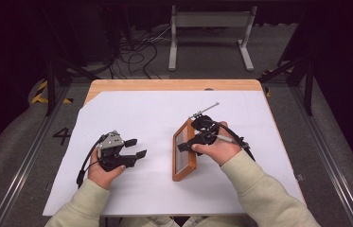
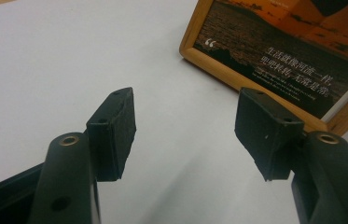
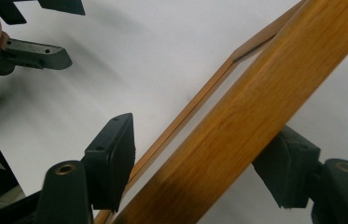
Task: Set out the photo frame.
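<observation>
We see the right gripper [image 1: 189,142] straddling the rectangular wooden picture frame [image 1: 184,165], its pads not visibly pressing it. Our left gripper [image 1: 136,148] rests released on the white table sheet [image 1: 131,109].

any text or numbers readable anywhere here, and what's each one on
"4": painted on the floor left of the table.
"“": white quotation mark on the print in the wooden photo frame.
"生活就像河流一样": first white line on that print, as best it reads.
Lines below it: Chinese and smaller text, too blurred to read.
</observation>
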Demonstrator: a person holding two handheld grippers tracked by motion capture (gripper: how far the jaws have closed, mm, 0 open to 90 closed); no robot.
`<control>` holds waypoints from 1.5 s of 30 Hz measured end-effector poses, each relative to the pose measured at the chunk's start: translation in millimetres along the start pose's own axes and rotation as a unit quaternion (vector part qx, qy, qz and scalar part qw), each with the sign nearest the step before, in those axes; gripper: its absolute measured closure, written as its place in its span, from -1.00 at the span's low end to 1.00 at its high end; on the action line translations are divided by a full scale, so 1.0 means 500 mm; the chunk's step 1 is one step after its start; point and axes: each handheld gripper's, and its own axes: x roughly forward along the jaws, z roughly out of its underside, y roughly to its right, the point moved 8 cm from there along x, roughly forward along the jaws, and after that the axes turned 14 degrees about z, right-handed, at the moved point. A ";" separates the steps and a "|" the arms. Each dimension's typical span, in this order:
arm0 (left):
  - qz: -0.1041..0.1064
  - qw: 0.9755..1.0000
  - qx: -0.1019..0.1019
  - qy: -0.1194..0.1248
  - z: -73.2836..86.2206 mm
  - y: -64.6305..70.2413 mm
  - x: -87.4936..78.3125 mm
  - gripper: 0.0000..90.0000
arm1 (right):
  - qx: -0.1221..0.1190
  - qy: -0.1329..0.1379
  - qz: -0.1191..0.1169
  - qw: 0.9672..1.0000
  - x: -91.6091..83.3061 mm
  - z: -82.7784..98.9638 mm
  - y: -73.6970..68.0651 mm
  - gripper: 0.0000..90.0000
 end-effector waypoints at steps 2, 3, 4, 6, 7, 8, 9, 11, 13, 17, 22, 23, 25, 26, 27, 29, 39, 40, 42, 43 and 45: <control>0.001 1.000 0.000 -0.001 0.001 0.000 0.000 -0.14 | -0.001 -0.002 0.001 1.000 0.005 0.000 -0.001 -0.27; 0.001 1.000 -0.003 -0.001 0.001 0.001 0.001 -0.14 | -0.001 -0.004 0.002 1.000 0.009 0.001 -0.002 -0.27; 0.001 1.000 -0.003 -0.002 0.001 0.001 0.001 -0.14 | -0.001 -0.006 0.002 1.000 0.011 0.002 -0.003 -0.27; 0.002 1.000 -0.003 -0.002 0.002 0.001 0.002 -0.14 | -0.001 -0.012 -0.001 1.000 0.016 0.004 -0.005 -0.25; 0.003 1.000 -0.004 -0.002 0.002 0.001 0.002 -0.14 | -0.001 -0.015 -0.002 1.000 0.018 0.005 -0.005 -0.24; 0.003 1.000 -0.003 -0.002 0.002 0.001 0.002 -0.14 | 0.001 -0.017 -0.002 1.000 0.020 0.005 -0.006 -0.23; 0.002 1.000 -0.003 -0.003 0.002 0.001 0.002 -0.14 | 0.003 -0.018 -0.001 1.000 0.021 0.005 -0.006 -0.21; 0.002 1.000 -0.003 -0.002 0.002 0.001 0.002 -0.14 | 0.004 -0.024 -0.003 1.000 0.025 0.007 -0.007 -0.16; 0.002 1.000 -0.002 -0.003 0.002 0.001 0.003 -0.14 | 0.004 -0.029 -0.004 1.000 0.028 0.009 -0.006 -0.12; 0.002 1.000 -0.002 -0.003 0.002 0.001 0.003 -0.14 | 0.011 -0.033 -0.003 0.999 0.026 0.010 -0.005 -0.04; 0.002 1.000 -0.003 -0.003 0.002 0.002 0.003 -0.15 | 0.011 -0.035 -0.004 0.999 0.024 0.010 -0.004 0.04; 0.002 1.000 -0.003 -0.003 0.002 0.002 0.003 -0.15 | 0.012 -0.035 -0.004 0.999 0.024 0.010 -0.005 0.06; 0.002 1.000 -0.003 -0.003 0.002 0.001 0.002 -0.15 | 0.013 -0.036 -0.001 0.999 0.023 0.010 -0.004 0.09; 0.002 1.000 -0.003 -0.003 0.002 0.001 0.002 -0.15 | 0.017 -0.039 0.002 0.999 0.019 0.009 -0.003 0.27; 0.002 1.000 -0.002 -0.003 0.002 0.001 0.002 -0.15 | 0.017 -0.039 0.002 0.999 0.019 0.009 -0.003 0.27; 0.002 1.000 -0.003 -0.002 0.001 0.001 0.002 -0.15 | 0.017 -0.041 0.008 0.999 0.012 0.006 -0.001 0.47; 0.000 1.000 -0.001 0.000 0.001 0.000 -0.001 -0.15 | -0.020 -0.050 0.002 0.999 -0.004 0.002 -0.003 0.56; -0.001 1.000 -0.001 0.001 0.001 0.000 -0.001 -0.14 | -0.029 -0.049 0.001 0.998 -0.009 0.000 -0.002 0.56; 0.000 1.000 -0.001 0.001 0.001 -0.001 -0.001 -0.15 | -0.049 -0.047 -0.002 0.998 -0.018 -0.005 0.001 0.56; -0.001 1.000 -0.003 0.001 0.002 0.000 -0.002 -0.15 | -0.055 -0.048 -0.003 0.997 -0.023 -0.008 0.002 0.56; -0.001 1.000 -0.002 0.001 0.002 -0.001 -0.003 -0.15 | -0.081 -0.045 -0.009 0.996 -0.036 -0.017 0.005 0.56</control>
